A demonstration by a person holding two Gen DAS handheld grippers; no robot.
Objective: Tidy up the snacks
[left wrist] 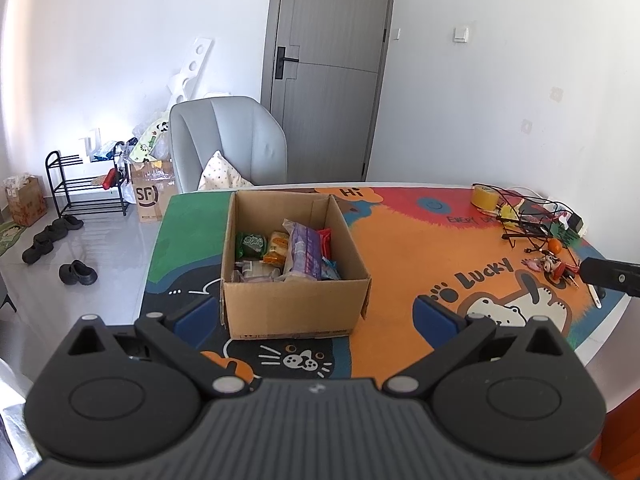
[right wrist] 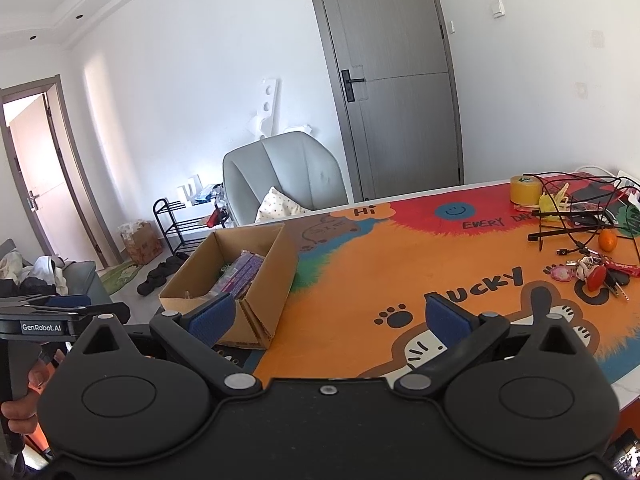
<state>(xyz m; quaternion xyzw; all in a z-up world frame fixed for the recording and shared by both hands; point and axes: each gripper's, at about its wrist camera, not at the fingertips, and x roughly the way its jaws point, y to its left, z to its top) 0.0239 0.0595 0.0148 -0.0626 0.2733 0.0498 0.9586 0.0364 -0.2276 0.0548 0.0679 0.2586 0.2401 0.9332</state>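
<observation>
Left gripper (left wrist: 316,316) fingers spread wide, holding nothing, hovering over the near desk (left wrist: 400,248) edge just in front of the box (left wrist: 294,304). Right gripper (right wrist: 328,316) fingers also wide apart and empty, over the orange part of the desk, box to its left.

Box open-topped, upright, on the desk's left side. Snacks (left wrist: 280,254) sit inside it: a green packet (left wrist: 251,243), an orange-yellow packet (left wrist: 276,247), a purple pack (left wrist: 306,252), a red wrapper (left wrist: 325,240), some clear-wrapped ones at the front.

Far right of the desk, well apart from the box: tape roll (left wrist: 484,197), black cables (left wrist: 524,216), an orange (left wrist: 555,245), keys (left wrist: 554,266).

A hand (right wrist: 24,400) grips the left gripper's handle at the left edge of the right wrist view. Grey chair (left wrist: 228,140) behind the desk.
</observation>
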